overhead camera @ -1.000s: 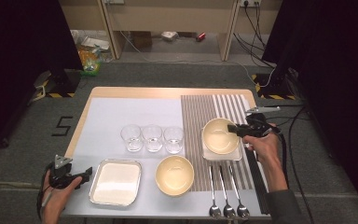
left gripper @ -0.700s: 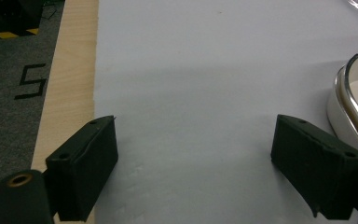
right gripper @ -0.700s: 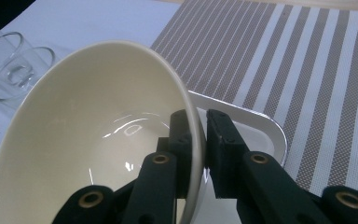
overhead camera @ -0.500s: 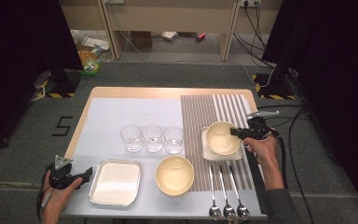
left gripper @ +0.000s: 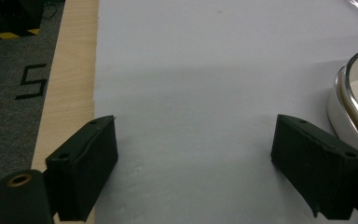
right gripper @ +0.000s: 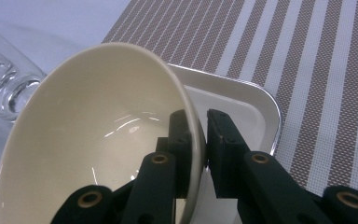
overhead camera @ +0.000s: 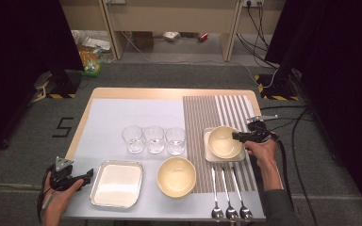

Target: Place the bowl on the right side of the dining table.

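At the near left edge of the desk (overhead camera: 122, 110), the left gripper (left gripper: 193, 158) is held with jaws wide apart, nothing between them. Farther right, a cream bowl (right gripper: 93, 140) is clamped by its rim in the right gripper (right gripper: 198, 140), tilted over a small tray (right gripper: 249, 105) on the striped mat (right gripper: 317, 84).

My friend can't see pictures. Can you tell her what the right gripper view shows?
The right gripper pinches the rim of a cream bowl, tilted over a small white tray on a striped mat. Clear glasses stand at the left edge.
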Demonstrator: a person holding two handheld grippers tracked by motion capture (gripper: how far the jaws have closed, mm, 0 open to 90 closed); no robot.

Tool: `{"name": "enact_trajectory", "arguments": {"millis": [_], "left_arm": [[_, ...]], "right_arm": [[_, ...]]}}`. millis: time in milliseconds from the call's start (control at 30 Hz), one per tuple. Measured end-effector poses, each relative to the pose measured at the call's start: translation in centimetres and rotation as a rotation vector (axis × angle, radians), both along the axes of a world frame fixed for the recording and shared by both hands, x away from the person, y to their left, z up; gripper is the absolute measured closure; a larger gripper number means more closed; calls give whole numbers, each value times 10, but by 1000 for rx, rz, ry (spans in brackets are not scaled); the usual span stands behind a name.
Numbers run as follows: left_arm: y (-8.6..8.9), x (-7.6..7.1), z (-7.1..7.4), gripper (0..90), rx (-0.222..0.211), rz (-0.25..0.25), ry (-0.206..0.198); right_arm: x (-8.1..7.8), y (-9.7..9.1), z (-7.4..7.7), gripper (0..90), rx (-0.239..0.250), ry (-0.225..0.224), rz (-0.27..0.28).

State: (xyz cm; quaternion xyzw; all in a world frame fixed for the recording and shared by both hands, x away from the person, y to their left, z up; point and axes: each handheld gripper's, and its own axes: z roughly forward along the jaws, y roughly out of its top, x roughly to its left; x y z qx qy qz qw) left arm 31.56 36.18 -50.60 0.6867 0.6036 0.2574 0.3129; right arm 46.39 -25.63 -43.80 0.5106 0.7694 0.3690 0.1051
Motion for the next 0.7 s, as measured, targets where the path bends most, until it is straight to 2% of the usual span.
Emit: {"name": "enact_trajectory", "arguments": {"millis": [333, 400, 500, 533, 600, 633, 667, 700], "left_arm": [[0, 0, 0, 136, 0, 0, 2], [0, 0, 0, 136, 4, -1, 2], [0, 0, 0, 136, 4, -1, 3], [0, 0, 0, 136, 4, 0, 2], [0, 0, 0, 137, 3, 1, 0], [0, 0, 0, 136, 4, 0, 1], [0, 0, 0, 136, 4, 0, 1], [0, 0, 0, 136, 3, 0, 2]], "right_arm": [[2, -2, -4, 814, 5, 9, -45], [2, -3, -5, 810, -1, 15, -39], [1, -5, -4, 783, 21, 8, -54], [0, -5, -2, 710, 39, 10, -75], [-1, -4, -2, 690, 37, 2, -79], [-3, -2, -1, 613, 30, 4, -71], [-3, -2, -1, 613, 30, 4, -71], [-8, -1, 2, 548, 20, -14, -76]]}}
